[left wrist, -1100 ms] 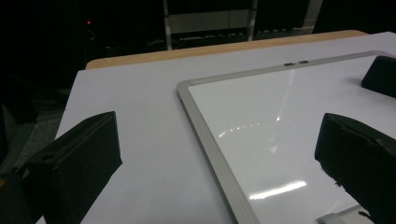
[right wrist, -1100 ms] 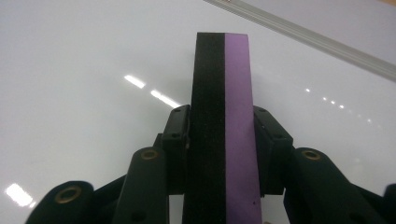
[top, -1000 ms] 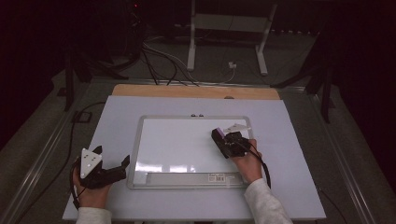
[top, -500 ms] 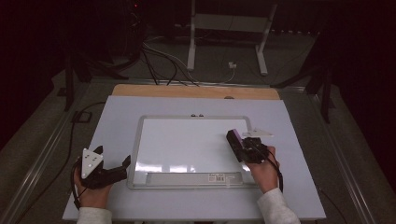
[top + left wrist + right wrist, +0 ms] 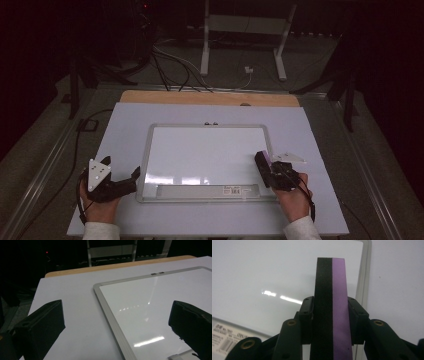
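A clean whiteboard (image 5: pixel 210 150) with a grey frame lies flat on the white table sheet. My right gripper (image 5: pixel 264 162) is shut on a black and purple eraser (image 5: pixel 330 302), held on edge above the board's lower right corner (image 5: pixel 364 255). Off the board's left side, my left gripper (image 5: pixel 134 176) stands open and points toward the frame (image 5: pixel 105 307). Nothing is between its jaws, which straddle the board's left edge in the left gripper view.
The white sheet (image 5: pixel 125 125) covers the table, with a wooden strip (image 5: pixel 200 97) along its far edge. A pale flat piece (image 5: pixel 290 157) lies just right of the board. A labelled tray (image 5: pixel 200 190) runs along the board's near edge. Cables and stand legs (image 5: pixel 240 40) are on the dark floor beyond.
My right gripper with the eraser has drawn back and to the right, from over the board's right part to its lower right corner. The left gripper has stayed in place.
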A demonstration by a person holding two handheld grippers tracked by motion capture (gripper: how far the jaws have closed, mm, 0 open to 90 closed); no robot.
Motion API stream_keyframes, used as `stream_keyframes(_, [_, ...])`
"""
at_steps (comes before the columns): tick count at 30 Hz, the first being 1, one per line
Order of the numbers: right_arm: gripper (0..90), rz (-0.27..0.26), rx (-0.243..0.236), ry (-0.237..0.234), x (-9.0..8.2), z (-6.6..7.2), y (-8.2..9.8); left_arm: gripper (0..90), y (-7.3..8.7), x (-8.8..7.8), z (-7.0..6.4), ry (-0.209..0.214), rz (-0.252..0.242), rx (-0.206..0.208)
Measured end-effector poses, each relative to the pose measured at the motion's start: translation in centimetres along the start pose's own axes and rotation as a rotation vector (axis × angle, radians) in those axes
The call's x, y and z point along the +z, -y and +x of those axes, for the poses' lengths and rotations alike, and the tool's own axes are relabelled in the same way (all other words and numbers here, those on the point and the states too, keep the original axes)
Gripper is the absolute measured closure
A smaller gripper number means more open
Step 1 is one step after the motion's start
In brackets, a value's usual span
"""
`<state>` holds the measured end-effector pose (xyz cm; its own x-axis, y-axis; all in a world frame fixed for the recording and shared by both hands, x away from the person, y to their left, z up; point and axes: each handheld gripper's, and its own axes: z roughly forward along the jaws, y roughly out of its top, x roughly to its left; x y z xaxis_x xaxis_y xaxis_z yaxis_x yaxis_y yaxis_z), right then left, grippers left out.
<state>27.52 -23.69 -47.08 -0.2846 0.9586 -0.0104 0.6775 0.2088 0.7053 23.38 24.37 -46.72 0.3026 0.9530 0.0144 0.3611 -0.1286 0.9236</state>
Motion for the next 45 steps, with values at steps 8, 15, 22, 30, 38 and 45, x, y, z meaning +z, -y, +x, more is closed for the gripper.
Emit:
stream_keyframes(8, [63.0,0.028,0.016,0.026,0.5,0.0,1.1,1.2,0.0,0.0,0.0,-0.002,0.001,0.002])
stream_keyframes(15, [53.3,0.041,0.027,0.000,0.9,0.5,1.3,1.2,0.0,0.0,-0.1,-0.002,0.001,0.005])
stream_keyframes(22, [39.8,0.026,0.046,-0.058,0.5,0.0,1.1,1.2,0.0,0.0,-0.1,-0.002,0.000,0.004])
stream_keyframes(30, [15.0,-0.108,0.026,-0.092,-1.1,-1.9,0.4,1.2,0.0,-0.2,0.2,-0.004,-0.006,0.002])
stream_keyframes(38, [6.4,-0.232,0.004,-0.086,-2.6,-4.0,0.4,1.1,-0.2,-0.4,0.5,-0.004,-0.024,0.003])
stream_keyframes(45, [3.6,-0.342,-0.019,-0.087,-3.8,-5.7,1.1,1.1,-0.2,-0.9,1.1,0.003,-0.038,0.006])
